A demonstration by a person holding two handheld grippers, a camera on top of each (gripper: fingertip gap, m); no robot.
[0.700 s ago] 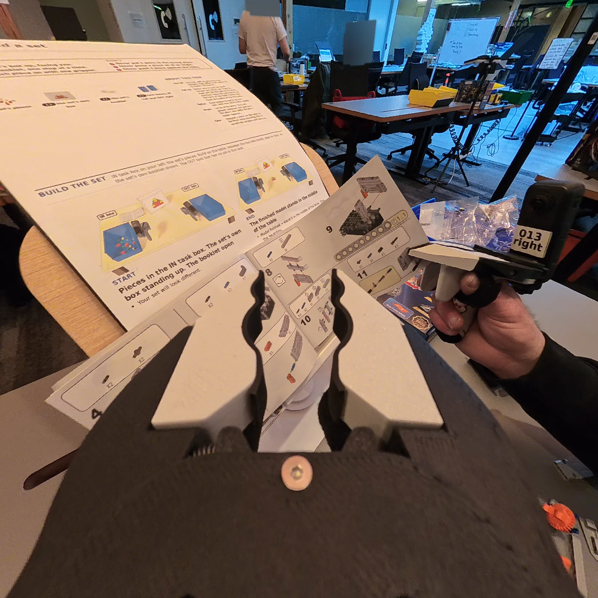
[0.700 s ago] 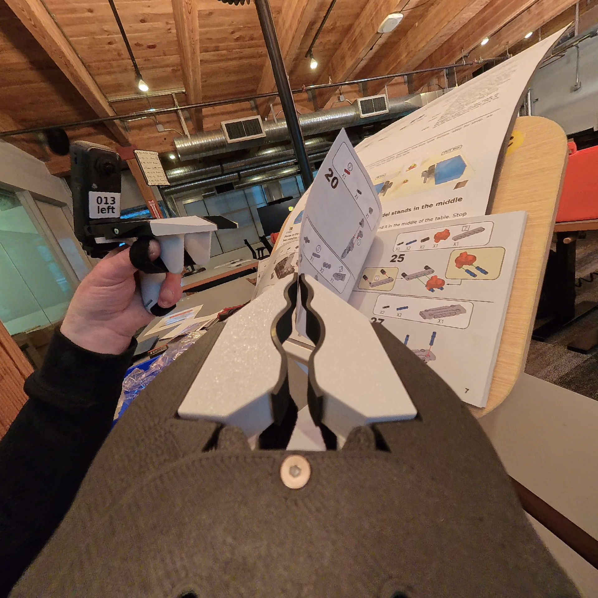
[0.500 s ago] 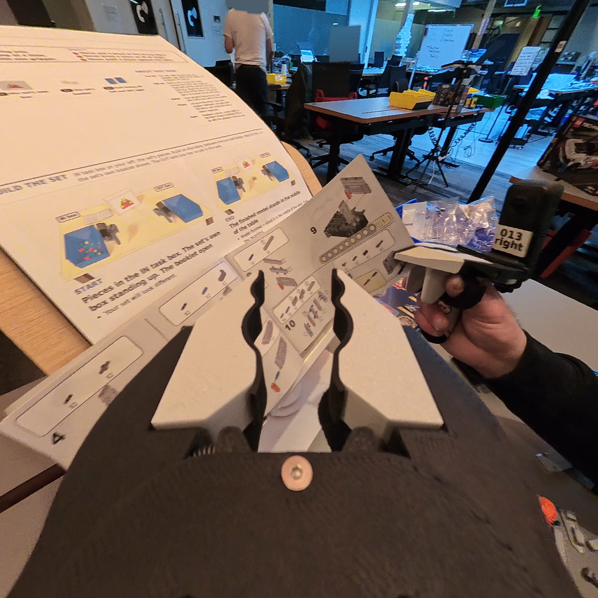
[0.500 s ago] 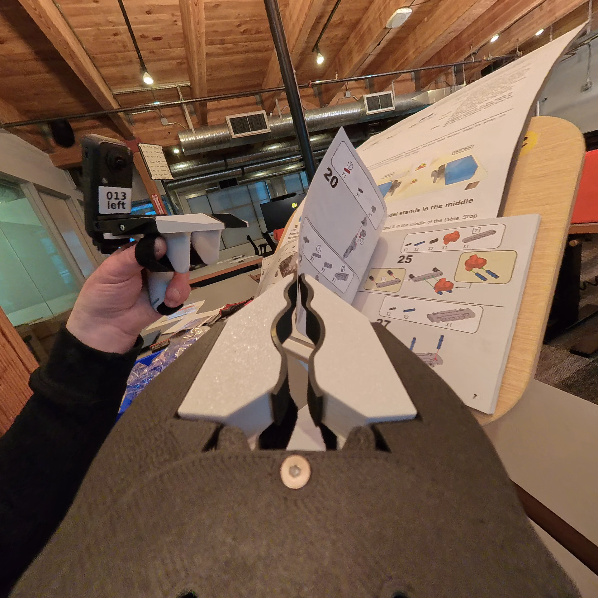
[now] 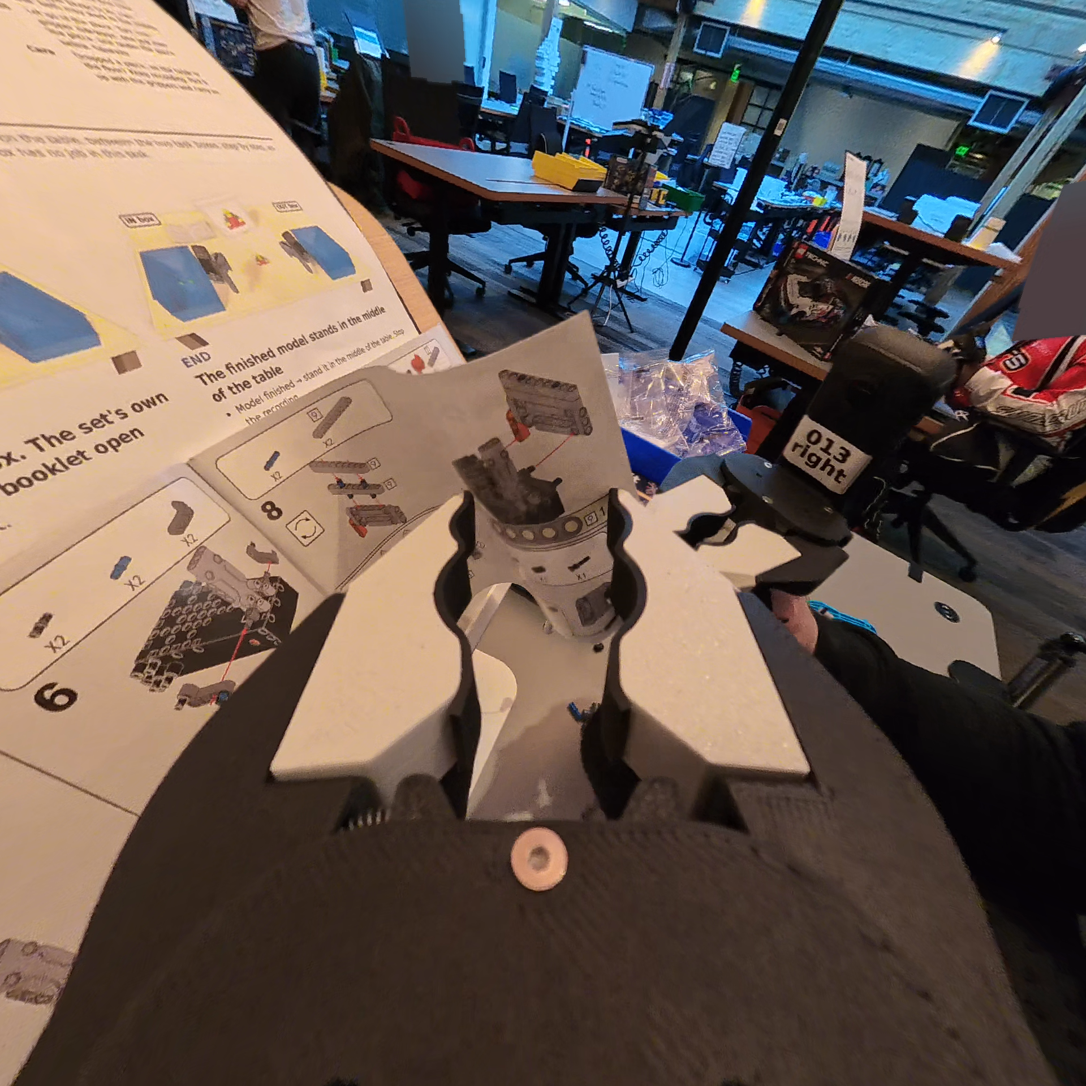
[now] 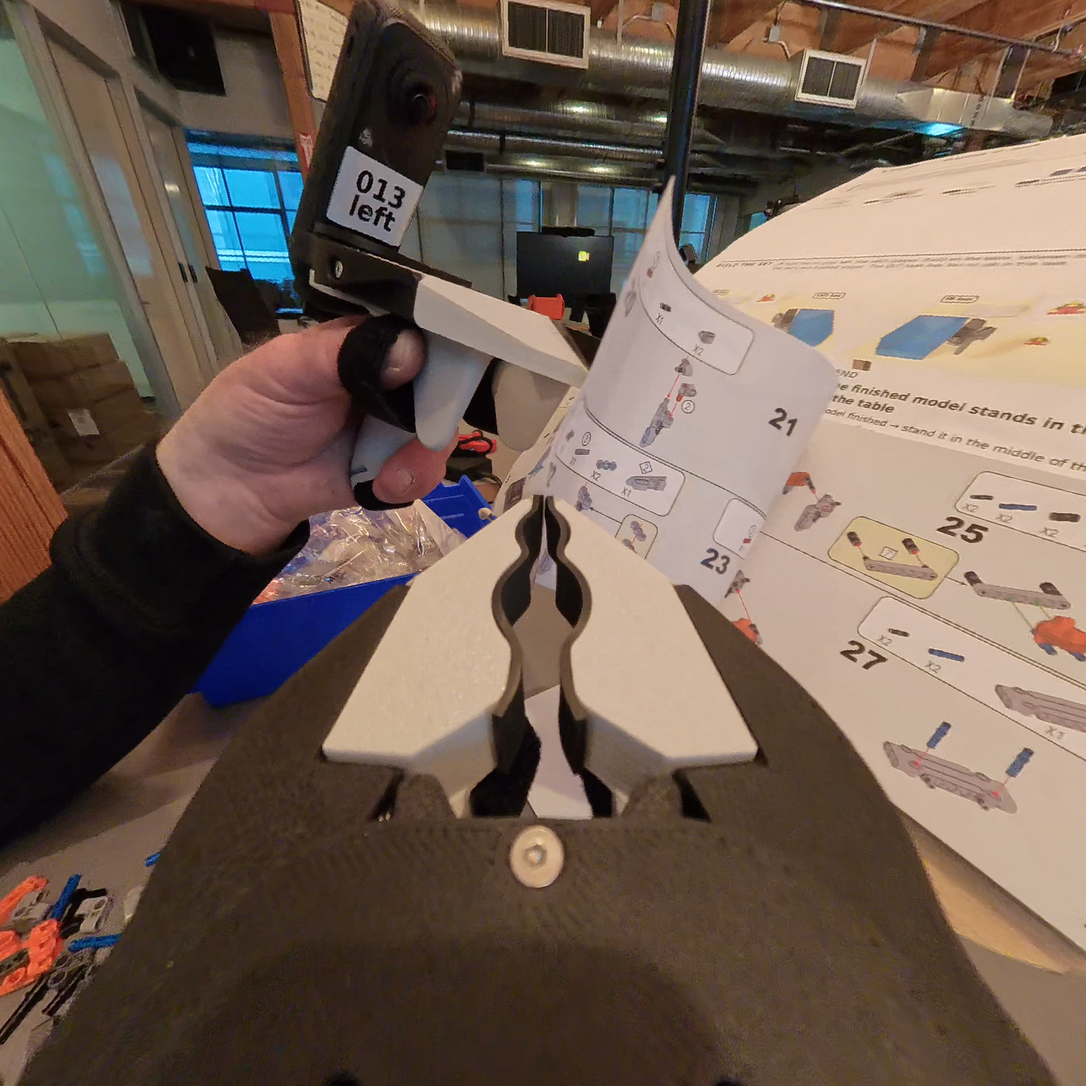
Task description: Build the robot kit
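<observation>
An open building-instruction booklet (image 5: pixel 176 587) leans against a large printed sheet (image 5: pixel 147 176) on a wooden board (image 5: pixel 382 235). One booklet page (image 5: pixel 529 423) is lifted and curls over. My left gripper (image 5: pixel 540 517) is open, with the curled page standing between its fingers and not clamped. My right gripper (image 6: pixel 542 506) is shut on the lower edge of that page (image 6: pixel 693 411), which bends up and to the right over the booklet (image 6: pixel 940 617). Each gripper shows in the other's view: the right (image 5: pixel 705 529) close beside my left fingers, the left (image 6: pixel 564 364) touching the page's back.
A blue bin (image 6: pixel 305 634) with clear plastic bags (image 6: pixel 364 546) stands behind the grippers. Loose orange, black and blue pieces (image 6: pixel 41 940) lie on the table at the lower left. A black pole (image 5: pixel 746 176) rises behind. A boxed set (image 5: pixel 817 300) sits on a far table.
Both grippers have moved in closer to the booklet and to each other. The held page has curled over from standing straight. The left gripper now has the page between its open fingers.
</observation>
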